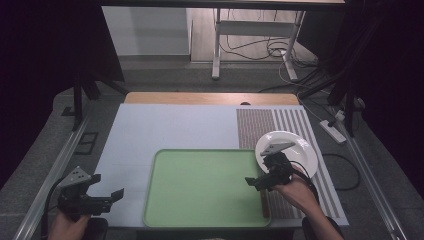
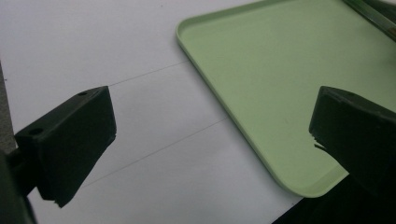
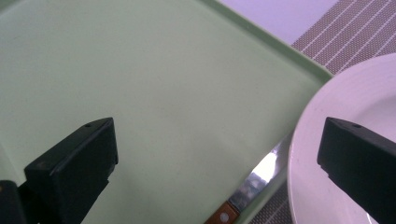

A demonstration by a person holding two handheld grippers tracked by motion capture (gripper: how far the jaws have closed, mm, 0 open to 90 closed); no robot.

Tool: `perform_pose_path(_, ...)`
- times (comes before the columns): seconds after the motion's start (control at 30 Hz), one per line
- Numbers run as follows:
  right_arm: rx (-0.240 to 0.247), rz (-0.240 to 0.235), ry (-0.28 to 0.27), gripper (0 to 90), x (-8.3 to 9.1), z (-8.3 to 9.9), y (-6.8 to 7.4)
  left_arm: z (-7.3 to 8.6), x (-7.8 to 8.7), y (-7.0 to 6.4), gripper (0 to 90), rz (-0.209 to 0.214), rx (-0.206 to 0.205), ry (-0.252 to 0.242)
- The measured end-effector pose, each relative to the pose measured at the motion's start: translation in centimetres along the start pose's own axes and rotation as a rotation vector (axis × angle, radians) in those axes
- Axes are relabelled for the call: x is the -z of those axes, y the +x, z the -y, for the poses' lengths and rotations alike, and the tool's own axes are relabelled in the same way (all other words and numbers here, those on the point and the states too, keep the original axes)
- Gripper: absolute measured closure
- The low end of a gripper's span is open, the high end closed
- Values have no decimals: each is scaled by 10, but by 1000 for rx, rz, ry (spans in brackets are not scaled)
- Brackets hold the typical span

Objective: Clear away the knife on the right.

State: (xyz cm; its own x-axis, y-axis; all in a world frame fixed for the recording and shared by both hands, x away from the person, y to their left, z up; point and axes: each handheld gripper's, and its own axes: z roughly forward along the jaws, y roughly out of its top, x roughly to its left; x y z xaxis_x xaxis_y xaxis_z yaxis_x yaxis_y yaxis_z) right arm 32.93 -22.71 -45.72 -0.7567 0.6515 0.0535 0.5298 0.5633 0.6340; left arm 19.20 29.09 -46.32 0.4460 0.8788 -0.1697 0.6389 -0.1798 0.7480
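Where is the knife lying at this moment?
In the right gripper view, the knife lies along the right edge of the green tray, between it and the white plate, below the open right gripper.

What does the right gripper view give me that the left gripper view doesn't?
Right gripper view alone: the white plate at the tray's edge, the striped placemat under it, and a knife with a brown handle lying between tray rim and plate, its blade partly under the plate.

Left gripper view alone: the bare pale table surface beside the tray's rounded near corner.

Both: the green tray, with nothing on the part in view, and each tool's own black jaws standing wide apart, holding nothing.
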Motion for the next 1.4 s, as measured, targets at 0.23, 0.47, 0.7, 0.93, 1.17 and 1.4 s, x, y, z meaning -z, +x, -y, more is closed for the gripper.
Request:
perform_pose_path(0.23, -16, 13, -25, 0, 8, 10, -3, 0, 0, 0, 3, -2, -1, 3)
perform_pose_path(0.47, -37, 45, -28, 0, 17, 20, -4, 0, 0, 0, 3, -2, 0, 2)
perform_pose_path(0.7, -77, 72, -45, 0, 30, 32, -9, 0, 0, 0, 3, -2, 1, 2)
perform_pose_path(0.93, -98, 92, -64, 0, 40, 41, -12, 0, 0, 0, 3, -2, 2, 2)
perform_pose_path(1.17, -115, 103, -72, 0, 47, 51, -14, 0, 0, 0, 3, -2, 1, 1)
perform_pose_path(1.4, -139, 124, -86, 0, 58, 58, -16, 0, 0, 0, 3, -4, 1, 0)
